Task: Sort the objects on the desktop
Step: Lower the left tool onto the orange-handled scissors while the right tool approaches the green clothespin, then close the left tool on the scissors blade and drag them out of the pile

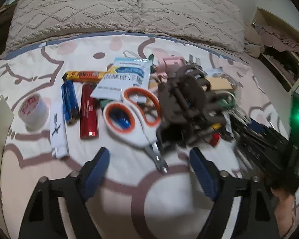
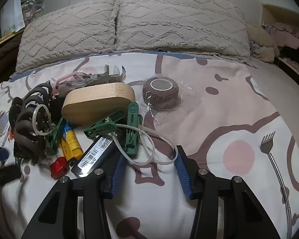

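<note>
Left gripper (image 1: pixel 149 160) hangs over the bedspread (image 1: pixel 119 199) with its blue pads apart and nothing pinched — only the metal tip of the scissors (image 1: pixel 133 117) pokes into the gap, touching neither pad. Right gripper (image 2: pixel 148 166) is spread too, a loop of white cord (image 2: pixel 149 139) lying between its fingers on the cover, and I can't tell if a pad touches it. The stuff to sort sits in two bunches. In the left view there's a tidy-ish row: tape roll (image 1: pixel 32 110) far left, then a white stick (image 1: pixel 57 131), blue lighter (image 1: pixel 69 101), red case (image 1: pixel 88 112), a yellow bar (image 1: pixel 83 75) behind them, and a white packet (image 1: pixel 125 79) overlapping the scissor handles. Right of that is the pile — brown claw clips (image 1: pixel 185 103) on top. The right view shows the same pile closer: wooden block (image 2: pixel 98 104), green clips (image 2: pixel 132 129), yellow lighter (image 2: pixel 70 143), a small red thing (image 2: pixel 58 167), a black barcoded box (image 2: pixel 98 154). A brown wrap roll (image 2: pixel 160 93) sits apart, and a metal scratcher (image 2: pixel 268 143) lies well off to the right.
</note>
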### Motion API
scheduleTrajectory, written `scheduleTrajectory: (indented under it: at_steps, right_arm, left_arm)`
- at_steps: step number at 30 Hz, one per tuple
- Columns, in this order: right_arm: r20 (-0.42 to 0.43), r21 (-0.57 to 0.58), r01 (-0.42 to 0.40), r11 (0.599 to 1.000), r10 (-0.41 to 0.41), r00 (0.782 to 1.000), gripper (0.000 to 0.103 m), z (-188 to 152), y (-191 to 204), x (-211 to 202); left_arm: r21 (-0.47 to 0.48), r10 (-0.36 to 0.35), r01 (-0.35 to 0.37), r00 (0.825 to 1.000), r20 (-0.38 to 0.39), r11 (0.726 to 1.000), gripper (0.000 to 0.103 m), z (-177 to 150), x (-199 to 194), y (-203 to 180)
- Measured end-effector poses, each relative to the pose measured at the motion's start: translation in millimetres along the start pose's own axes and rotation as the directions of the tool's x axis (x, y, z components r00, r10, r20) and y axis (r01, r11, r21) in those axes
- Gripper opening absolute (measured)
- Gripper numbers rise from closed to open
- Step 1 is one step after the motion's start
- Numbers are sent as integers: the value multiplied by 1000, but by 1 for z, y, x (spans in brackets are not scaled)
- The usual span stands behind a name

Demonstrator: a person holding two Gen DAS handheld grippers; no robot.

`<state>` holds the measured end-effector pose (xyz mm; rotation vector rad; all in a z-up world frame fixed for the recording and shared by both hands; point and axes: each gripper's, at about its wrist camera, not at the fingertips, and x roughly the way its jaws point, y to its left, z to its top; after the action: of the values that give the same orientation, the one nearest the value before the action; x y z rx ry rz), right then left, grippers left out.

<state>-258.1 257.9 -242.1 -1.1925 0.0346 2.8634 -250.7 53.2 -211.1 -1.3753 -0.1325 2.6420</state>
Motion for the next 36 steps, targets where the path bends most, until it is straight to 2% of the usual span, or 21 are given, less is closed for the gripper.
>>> scheduleTrajectory:
  at_steps: [1, 4, 6, 8, 13, 15, 17, 26, 29, 36]
  right_arm:
    - [-1, 3, -4, 1000, 4, 1000, 49, 0, -1, 0]
    - [-4, 15, -17, 1000, 17, 1000, 50, 0, -3, 1]
    - [-6, 18, -20, 1000, 20, 1000, 50, 0, -2, 1]
    - [-6, 18, -21, 1000, 21, 1000, 50, 1, -2, 2]
    - [-1, 20, -23, 1000, 23, 1000, 50, 1, -2, 1]
    - [1, 18, -21, 1000, 21, 1000, 49, 1, -2, 1]
    - [7, 19, -20, 1000, 20, 1000, 43, 0, -2, -1]
    - [25, 49, -68, 996, 67, 997, 16, -4, -6, -10]
    - [28, 47, -84, 995, 83, 996, 12, -6, -4, -12]
    - [32, 100, -153, 983, 151, 988, 11, -10, -14, -16]
  left_arm:
    - [12, 14, -14, 1000, 1, 1000, 74, 1, 3, -1]
    - [55, 43, -43, 999, 15, 998, 72, 1, 7, -6]
    - [77, 43, -45, 999, 34, 996, 61, -1, 7, -8]
    - [101, 35, -40, 998, 50, 994, 45, -4, 4, -12]
    - [129, 20, -27, 998, 55, 991, 24, -9, 1, -15]
    - [115, 4, -10, 999, 52, 993, 20, -10, 0, -11]
    - [104, -8, 2, 999, 51, 995, 16, -11, -1, -8]
    - [89, -42, 37, 998, 47, 995, 11, -29, -14, -1]
    - [77, -53, 49, 998, 46, 996, 11, -37, -22, 3]
    - [16, -95, 95, 995, 33, 995, 10, -60, -42, 20]
